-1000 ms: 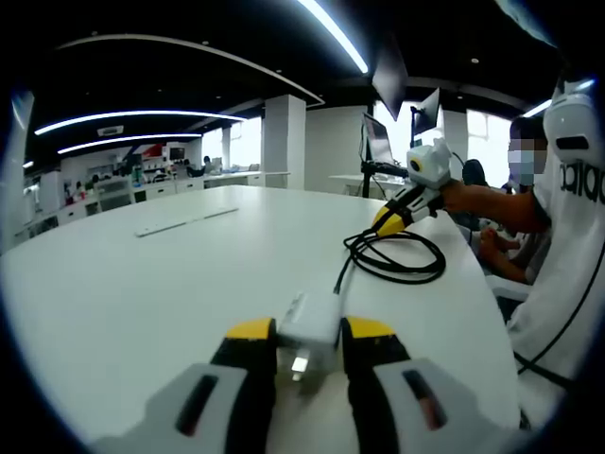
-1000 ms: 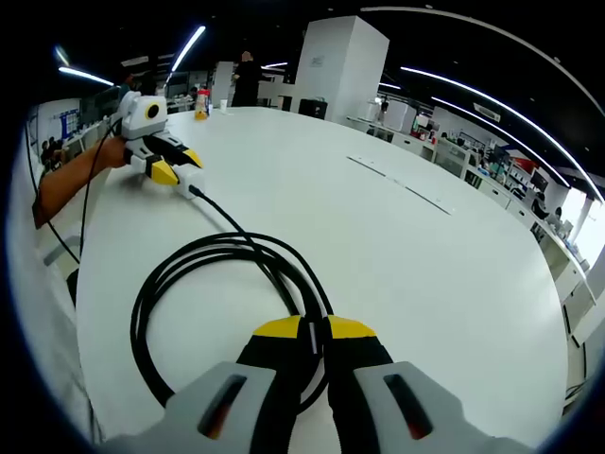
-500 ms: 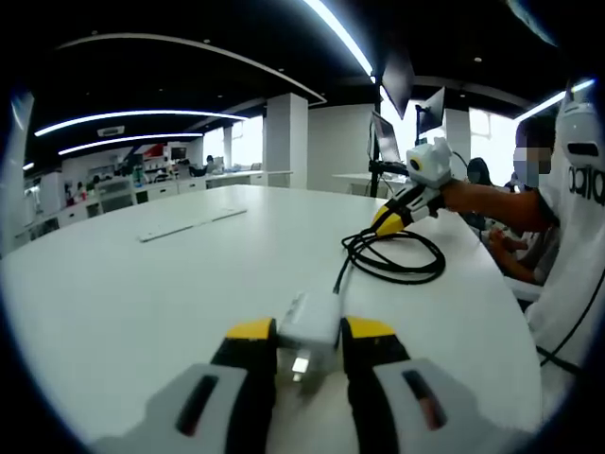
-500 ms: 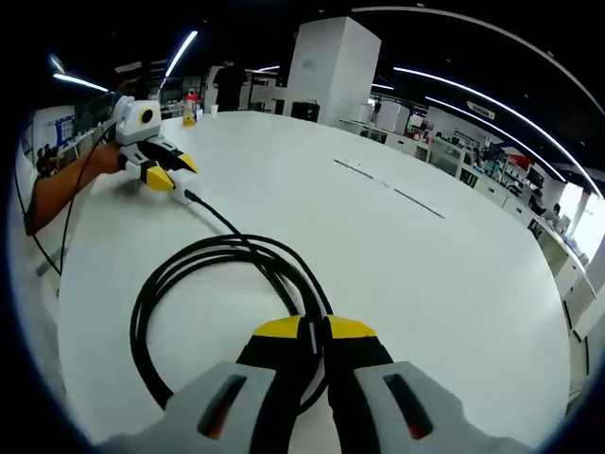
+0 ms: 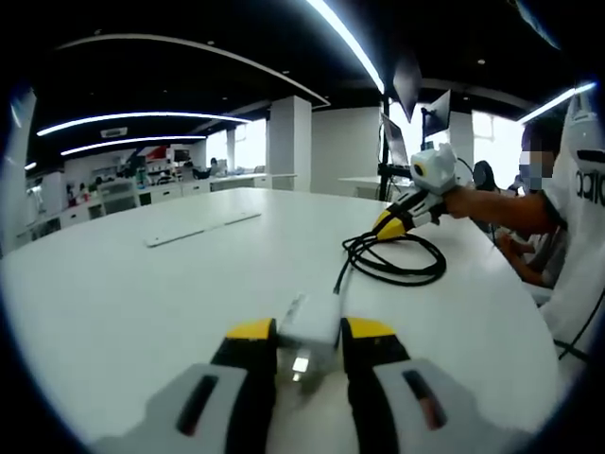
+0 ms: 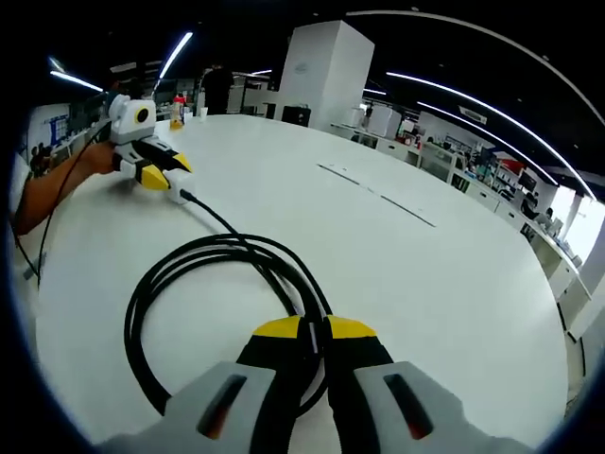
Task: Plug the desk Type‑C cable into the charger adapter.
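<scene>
Left claw (image 5: pixel 308 333) gripping white charger adapter (image 5: pixel 310 326) on tabletop (image 5: pixel 142 293); right claw (image 6: pixel 312 331) pinching black Type-C cable (image 6: pixel 189 274) beside its coil, well apart from adapter. Cable appearing already plugged; next probably releasing.

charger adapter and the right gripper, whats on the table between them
In the left gripper view, only the black cable: a straight run from the charger adapter, then loose loops up to the right gripper. Otherwise bare white table.

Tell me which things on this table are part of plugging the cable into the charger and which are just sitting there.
Part of the job:
- white charger adapter, clamped in the left gripper
- black Type-C cable, coiled on the table, pinched by the right gripper

Just lying about:
- flat white strips on the white table
- bottle at the far edge
</scene>
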